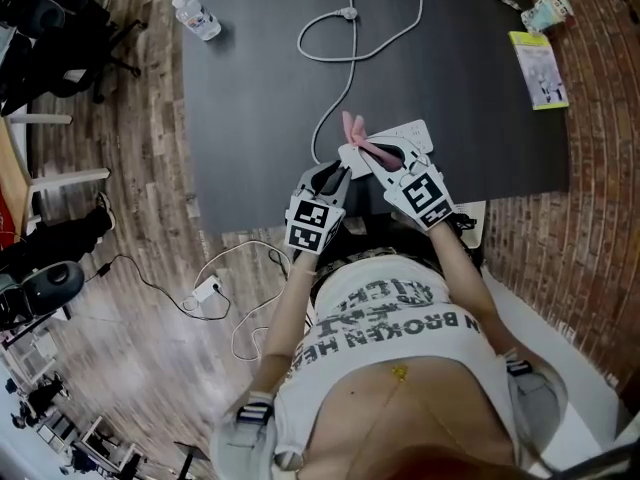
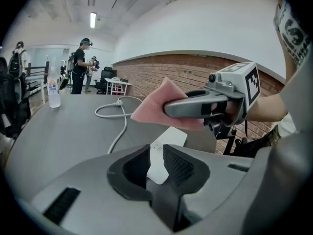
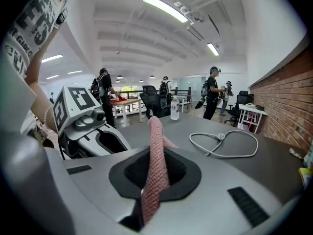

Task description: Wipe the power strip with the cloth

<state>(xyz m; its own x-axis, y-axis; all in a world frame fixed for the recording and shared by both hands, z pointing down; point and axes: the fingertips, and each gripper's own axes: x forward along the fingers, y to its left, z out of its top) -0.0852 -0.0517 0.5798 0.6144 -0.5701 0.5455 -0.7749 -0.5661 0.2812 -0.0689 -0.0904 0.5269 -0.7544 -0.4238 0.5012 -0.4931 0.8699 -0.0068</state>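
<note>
left gripper (image 1: 336,179): grey, marker cube, angled down, jaws slightly apart around end of white plastic power strip (image 2: 159,156)
right gripper (image 1: 366,154): just beside, clamped on pink woven cloth (image 3: 155,146)
forearms: bare, converging

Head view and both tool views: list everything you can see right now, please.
table: one, dark grey, before the person.
power strip: one, white, table's near edge, end between the left tool's jaws.
cable: one, white, looped across the table.
cloth: one, pink, clamped in the right tool.
water bottle: one, clear, table's far left corner.
booklet: one, yellow-green, table's right edge.
charger: one, white, on the wooden floor, left.
people: several, dark clothes, room's far end.
left tool: one, grey, jaws slightly apart round the strip's end.
right tool: one, grey, shut on the cloth.
</note>
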